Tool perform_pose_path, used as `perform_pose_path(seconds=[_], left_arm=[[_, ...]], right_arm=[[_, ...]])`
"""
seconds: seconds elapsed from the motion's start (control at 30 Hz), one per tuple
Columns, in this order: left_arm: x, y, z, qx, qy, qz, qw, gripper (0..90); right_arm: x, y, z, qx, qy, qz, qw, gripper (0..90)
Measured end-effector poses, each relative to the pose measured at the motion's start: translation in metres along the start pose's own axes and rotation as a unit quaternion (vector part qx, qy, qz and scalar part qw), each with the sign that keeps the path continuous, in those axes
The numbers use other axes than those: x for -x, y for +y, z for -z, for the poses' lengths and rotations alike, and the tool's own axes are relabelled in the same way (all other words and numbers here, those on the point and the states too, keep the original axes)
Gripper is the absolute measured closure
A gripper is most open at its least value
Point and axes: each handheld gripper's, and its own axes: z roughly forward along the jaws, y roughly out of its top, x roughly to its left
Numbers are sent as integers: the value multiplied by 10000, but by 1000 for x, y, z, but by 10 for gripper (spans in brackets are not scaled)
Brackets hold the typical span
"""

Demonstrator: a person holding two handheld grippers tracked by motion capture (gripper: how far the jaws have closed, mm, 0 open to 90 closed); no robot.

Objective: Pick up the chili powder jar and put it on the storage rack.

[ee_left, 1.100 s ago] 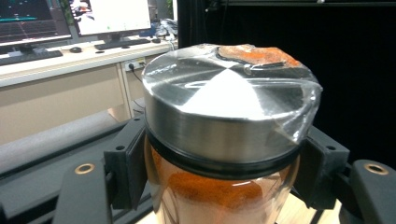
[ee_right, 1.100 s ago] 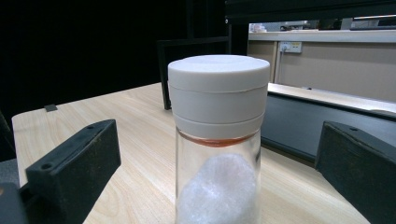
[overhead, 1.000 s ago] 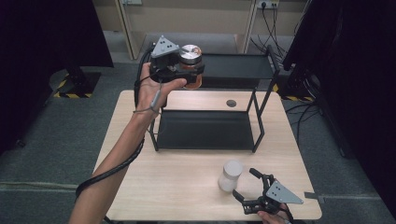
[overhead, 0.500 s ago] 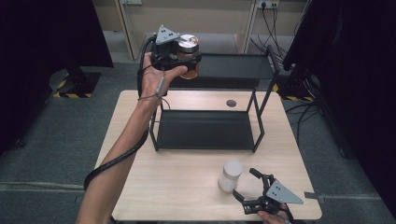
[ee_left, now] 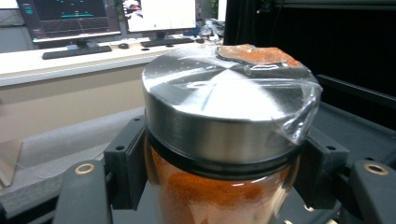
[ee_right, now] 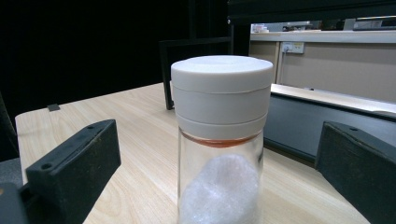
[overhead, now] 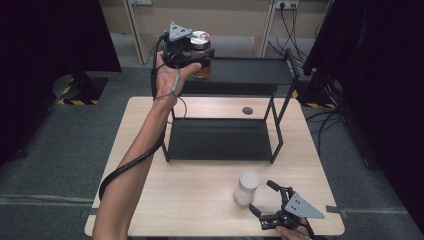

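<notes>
Near right: right hand-held gripper (overhead: 264, 199) rests on the tabletop (overhead: 200, 210), jaws wide, white-lidded jar (overhead: 247, 187) standing between them untouched. Far left: left hand-held gripper (overhead: 197, 57) is clamped on the metal-lidded jar of orange powder (overhead: 201, 52), raised at the black rack's (overhead: 222, 142) top shelf.

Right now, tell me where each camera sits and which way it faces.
High view: above the table's near edge, looking forward and down; shows the left forearm, both tongs.
Left gripper view: rides the left tongs, looking along them at the spice jar they clamp.
Right gripper view: rides the right tongs, open around the white jar.
Shared: high view also shows both jars.
</notes>
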Motion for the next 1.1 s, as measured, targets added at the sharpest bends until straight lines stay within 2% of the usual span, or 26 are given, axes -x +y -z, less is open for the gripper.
perform_pose_path(seconds=[0.13,0.47,0.73,0.77,0.8,0.93,1.1], left_arm=[[-1,-2,-3,47,47,72,10000,306],[-3,-6,-13,-33,253,130,9996,306],[-7,-11,-17,-73,270,163,9995,306],[-11,-13,-19,-3,226,27,9997,306],[-8,-13,-18,-54,263,156,9995,306],[-8,-14,-19,-26,254,117,9996,305],[-8,-16,-19,6,254,163,9995,303]], right_arm=[[0,0,0,2,1,-1,10000,3],[0,0,0,5,17,15,10000,3],[0,0,0,3,20,12,10000,3],[0,0,0,3,22,15,10000,2],[0,0,0,-1,23,15,10000,3],[0,0,0,-4,22,15,10000,2],[0,0,0,-3,30,14,10000,3]])
